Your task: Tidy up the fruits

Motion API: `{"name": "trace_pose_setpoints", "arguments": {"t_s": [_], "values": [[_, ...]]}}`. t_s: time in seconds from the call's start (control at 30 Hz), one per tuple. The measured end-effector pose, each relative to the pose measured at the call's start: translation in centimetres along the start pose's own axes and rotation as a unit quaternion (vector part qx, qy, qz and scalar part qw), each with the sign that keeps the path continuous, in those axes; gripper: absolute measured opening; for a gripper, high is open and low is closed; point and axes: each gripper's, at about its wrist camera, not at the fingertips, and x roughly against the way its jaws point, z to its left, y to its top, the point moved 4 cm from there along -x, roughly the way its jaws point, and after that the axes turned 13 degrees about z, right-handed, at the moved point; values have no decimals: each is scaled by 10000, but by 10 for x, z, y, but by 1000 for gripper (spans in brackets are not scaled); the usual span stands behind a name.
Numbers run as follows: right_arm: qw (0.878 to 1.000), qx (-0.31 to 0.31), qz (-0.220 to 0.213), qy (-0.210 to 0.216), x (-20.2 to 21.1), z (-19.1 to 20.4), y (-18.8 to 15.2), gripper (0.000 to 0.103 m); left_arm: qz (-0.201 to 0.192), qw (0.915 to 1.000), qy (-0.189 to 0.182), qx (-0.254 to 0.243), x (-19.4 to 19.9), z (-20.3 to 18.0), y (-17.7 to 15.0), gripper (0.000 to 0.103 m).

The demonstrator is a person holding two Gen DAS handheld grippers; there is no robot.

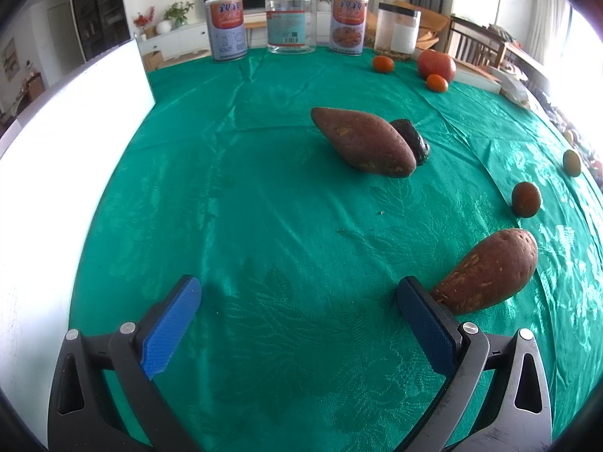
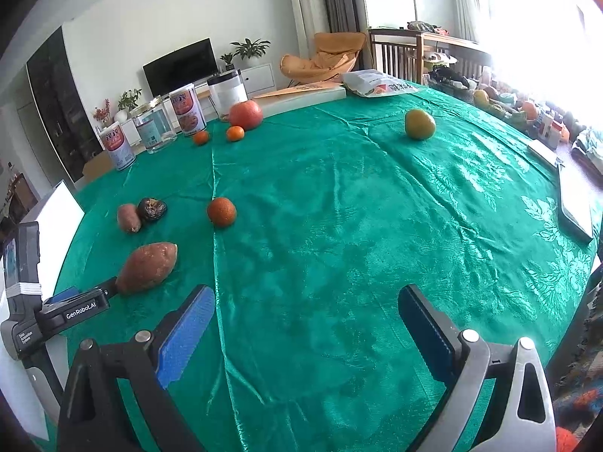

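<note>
Green patterned tablecloth; at its far edge, a clear glass jar looks empty, a black-lidded plastic jar holds sediment. Left gripper and right gripper: jaws wide, empty.

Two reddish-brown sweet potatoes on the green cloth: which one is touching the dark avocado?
The far reddish-brown sweet potato, mid-table: the dark avocado sits against it. The near sweet potato lies alone beside the left gripper.

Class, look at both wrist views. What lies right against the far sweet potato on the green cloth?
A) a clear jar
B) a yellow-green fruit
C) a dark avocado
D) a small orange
C: the dark avocado sits touching the far sweet potato, while oranges, jars and the yellow-green fruit lie apart.
</note>
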Motion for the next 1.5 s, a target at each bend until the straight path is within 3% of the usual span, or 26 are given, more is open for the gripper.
{"name": "trace_pose_setpoints", "arguments": {"t_s": [1.5], "values": [[10000, 54, -4, 33, 0, 4, 1, 98, -2, 10000, 2, 0, 1, 0, 0, 103]]}}
